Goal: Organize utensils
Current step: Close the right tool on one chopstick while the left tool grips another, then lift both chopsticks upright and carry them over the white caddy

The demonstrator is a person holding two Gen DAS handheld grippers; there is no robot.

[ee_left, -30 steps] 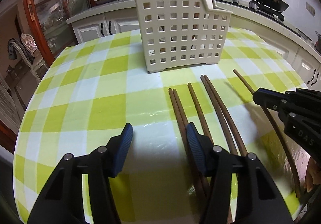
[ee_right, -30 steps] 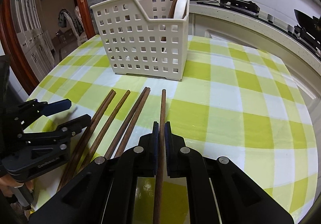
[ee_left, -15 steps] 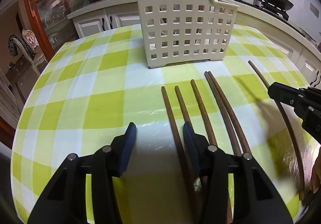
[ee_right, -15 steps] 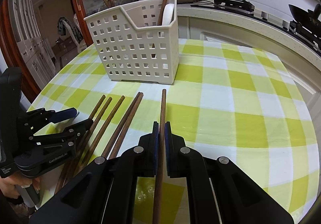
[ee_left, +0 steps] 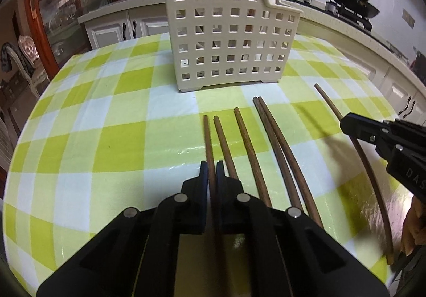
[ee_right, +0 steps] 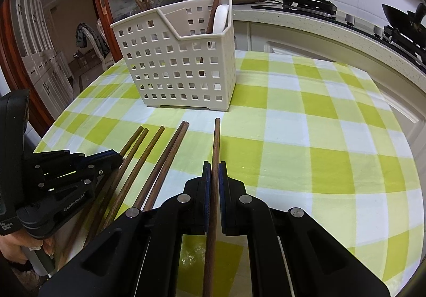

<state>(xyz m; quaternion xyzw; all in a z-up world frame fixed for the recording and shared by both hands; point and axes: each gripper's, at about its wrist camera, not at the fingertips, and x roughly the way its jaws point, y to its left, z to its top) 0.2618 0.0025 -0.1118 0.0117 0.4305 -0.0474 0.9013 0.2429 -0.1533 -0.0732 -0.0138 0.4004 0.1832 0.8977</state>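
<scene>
We find the left gripper (ee_left: 212, 173) clamped on the leftmost chopstick (ee_left: 208, 142), and the right gripper (ee_right: 214, 173) clamped on the rightmost chopstick (ee_right: 216, 142); each grips near mid-length, we judge for a balanced lift toward the perforated basket (ee_right: 186, 70) standing beyond the tips. We count six chopsticks on the checked tablecloth (ee_right: 306, 123): two gripped, four loose (ee_left: 266, 142) between them; one basket, already holding at least one stick and a white utensil.

Six brown chopsticks (ee_left: 277, 142) flat before white basket (ee_left: 226, 30).
</scene>
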